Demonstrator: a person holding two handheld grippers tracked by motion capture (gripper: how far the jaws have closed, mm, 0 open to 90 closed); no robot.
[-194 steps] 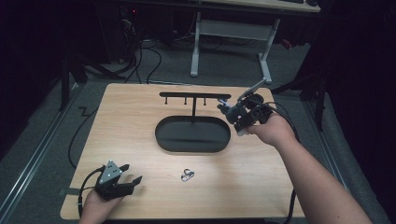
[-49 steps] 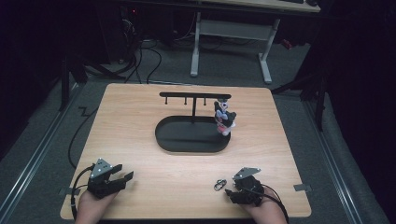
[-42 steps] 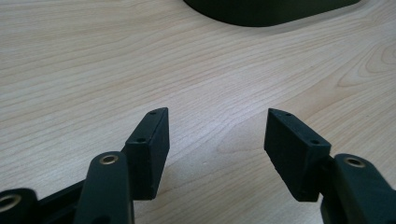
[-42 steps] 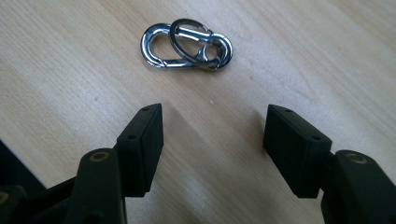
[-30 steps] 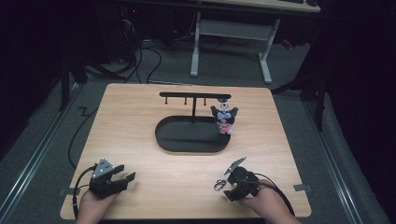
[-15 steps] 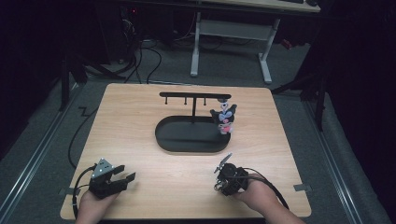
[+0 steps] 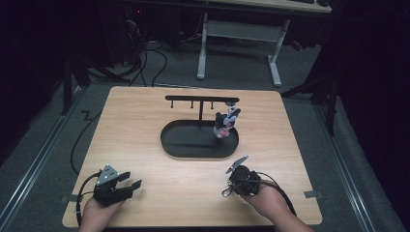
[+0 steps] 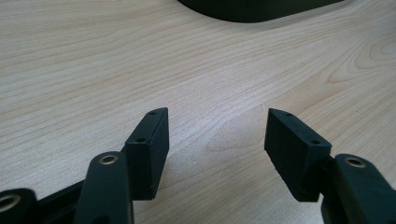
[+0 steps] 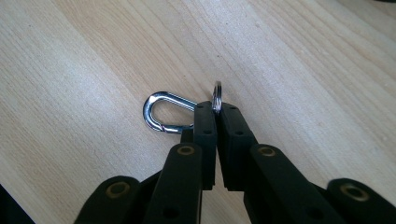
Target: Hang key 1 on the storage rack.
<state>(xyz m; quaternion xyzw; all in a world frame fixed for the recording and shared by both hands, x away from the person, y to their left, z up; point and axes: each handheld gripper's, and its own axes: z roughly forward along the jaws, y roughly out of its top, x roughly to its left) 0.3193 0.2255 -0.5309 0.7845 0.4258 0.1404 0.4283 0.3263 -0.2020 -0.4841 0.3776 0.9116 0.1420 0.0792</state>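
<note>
Along the near edge of the wooden table [image 7: 145, 125], the person's two hands are each holding a gripper. At the near left, the left gripper [image 7: 129, 186] is resting low over the wood with its jaws standing wide apart and nothing between them; the left gripper view is showing bare wood grain in the gap and the dark rim of the tray at the far edge. At the near right, the right gripper [image 7: 228, 189] is pointing down at the table, and its jaws have just been closing: in the right gripper view the pads are sitting almost together, pinching the thin metal split ring [image 9: 216, 97] that is standing up edge-on between the tips. A silver carabiner clip [image 9: 164, 112] is lying flat on the wood just to the left of those tips, seeming to join the ring behind the jaw; in the high view the small metal piece [image 7: 225, 193] is glinting right at the gripper's nose. Farther off, near the middle of the table, a black oval tray [image 7: 186, 145] is carrying a thin black hanging rack [image 7: 200, 98] with short pegs. A small black, white and pink figure charm [image 7: 225, 123] is hanging from the rack's right end, over the tray's right part.
</note>
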